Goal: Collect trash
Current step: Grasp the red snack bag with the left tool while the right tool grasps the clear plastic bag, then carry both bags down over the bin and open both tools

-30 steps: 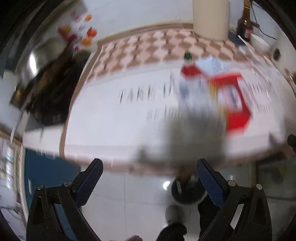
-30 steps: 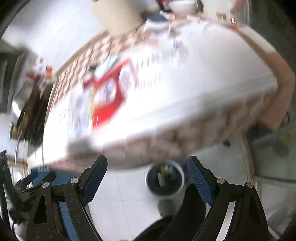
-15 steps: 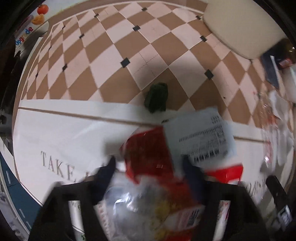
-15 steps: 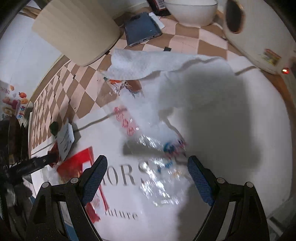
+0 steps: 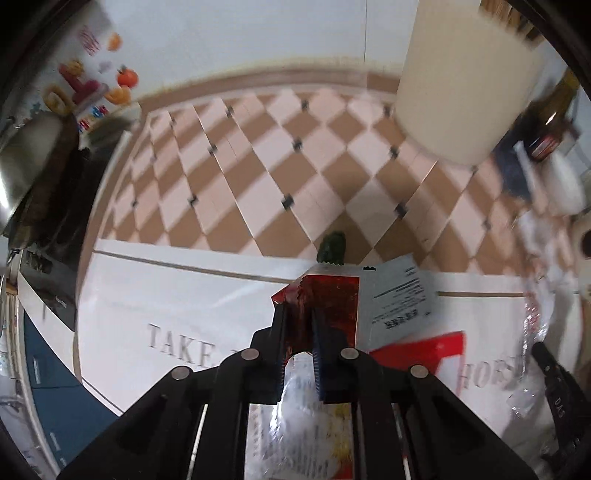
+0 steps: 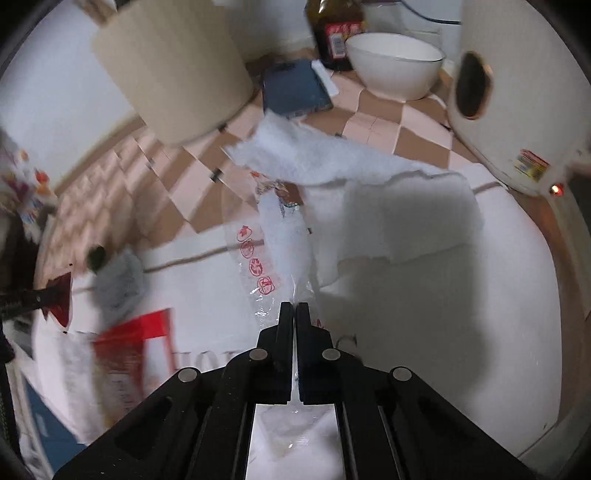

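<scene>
My left gripper (image 5: 298,314) is shut on a red snack wrapper (image 5: 328,299), pinching its torn top edge; the wrapper's clear lower part hangs between the arms. A white printed sachet (image 5: 397,295) lies just right of it, and a small dark green scrap (image 5: 333,251) lies beyond. My right gripper (image 6: 294,310) is shut on a clear plastic wrapper with red marks (image 6: 275,254) that stretches away across the table. A crumpled white paper towel (image 6: 369,188) lies just behind and right of it. The red wrapper and left gripper show at the left edge of the right wrist view (image 6: 55,299).
The table has a white cloth with grey lettering (image 5: 177,343) and a checkered part (image 5: 258,166). At the back stand a cream cylinder (image 6: 173,70), a blue notebook (image 6: 295,88), a dark bottle (image 6: 336,33), a white bowl (image 6: 395,66) and a white appliance (image 6: 517,92).
Both grippers went from open to shut. The left closed on the red wrapper and the right closed on the clear plastic wrapper, after both came in over the table.
</scene>
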`<state>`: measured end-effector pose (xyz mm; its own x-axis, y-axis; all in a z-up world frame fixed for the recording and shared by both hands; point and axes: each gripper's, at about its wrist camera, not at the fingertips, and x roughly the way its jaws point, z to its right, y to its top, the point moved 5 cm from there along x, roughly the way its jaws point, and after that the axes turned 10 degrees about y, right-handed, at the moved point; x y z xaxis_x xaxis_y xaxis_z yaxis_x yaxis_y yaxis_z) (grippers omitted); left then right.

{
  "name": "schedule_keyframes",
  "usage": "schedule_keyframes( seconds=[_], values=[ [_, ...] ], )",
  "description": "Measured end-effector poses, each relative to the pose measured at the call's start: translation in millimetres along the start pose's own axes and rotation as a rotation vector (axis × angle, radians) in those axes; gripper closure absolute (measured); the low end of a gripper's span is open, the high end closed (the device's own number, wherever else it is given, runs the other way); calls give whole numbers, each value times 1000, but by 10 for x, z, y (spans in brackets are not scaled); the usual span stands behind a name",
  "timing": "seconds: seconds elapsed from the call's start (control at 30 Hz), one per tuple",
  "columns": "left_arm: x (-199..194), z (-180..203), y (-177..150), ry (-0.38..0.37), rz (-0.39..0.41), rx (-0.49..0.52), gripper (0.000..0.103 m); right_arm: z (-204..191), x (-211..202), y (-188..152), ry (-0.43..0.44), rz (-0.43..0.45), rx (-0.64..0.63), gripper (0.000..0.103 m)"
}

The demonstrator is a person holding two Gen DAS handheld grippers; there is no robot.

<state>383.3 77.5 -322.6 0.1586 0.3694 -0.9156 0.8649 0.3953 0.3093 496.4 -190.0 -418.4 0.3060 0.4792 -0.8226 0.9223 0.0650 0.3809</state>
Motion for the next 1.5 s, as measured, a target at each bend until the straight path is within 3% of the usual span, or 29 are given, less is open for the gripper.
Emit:
schedule_keyframes(
  seconds=[0.23,0.37,0.6,0.8,0.97,1.1,1.2,1.37,1.5],
  values=[
    [-413,-301,-192,-140,96,-26,94,-440,-699,-288,140,103,24,102],
    [-375,-466,-443,-153,71,-49,94,-563,-950,-600,158,127,28,102],
    [-226,-728,-1550,-172,-3,-17,94,-575,-1154,-1347,171,61,16,102],
    [331,-855,-2607,-195,-146,35,94,-492,-1026,-2489,154,-70,85,102],
    [1285,-685,-3344,-186,-328,61,94,-341,-408,-3510,99,-234,155,102],
    [2203,-328,-3780,-179,-438,76,94,-95,398,-4158,43,-370,187,102],
    [2928,-18,-4039,-170,-493,95,94,210,1230,-4589,12,-443,232,102],
    [4132,454,-4493,-149,-563,153,94,656,2467,-5077,-1,-503,272,102],
    [4684,597,-4722,-144,-607,148,94,912,3122,-5317,-18,-531,276,102]
  ],
)
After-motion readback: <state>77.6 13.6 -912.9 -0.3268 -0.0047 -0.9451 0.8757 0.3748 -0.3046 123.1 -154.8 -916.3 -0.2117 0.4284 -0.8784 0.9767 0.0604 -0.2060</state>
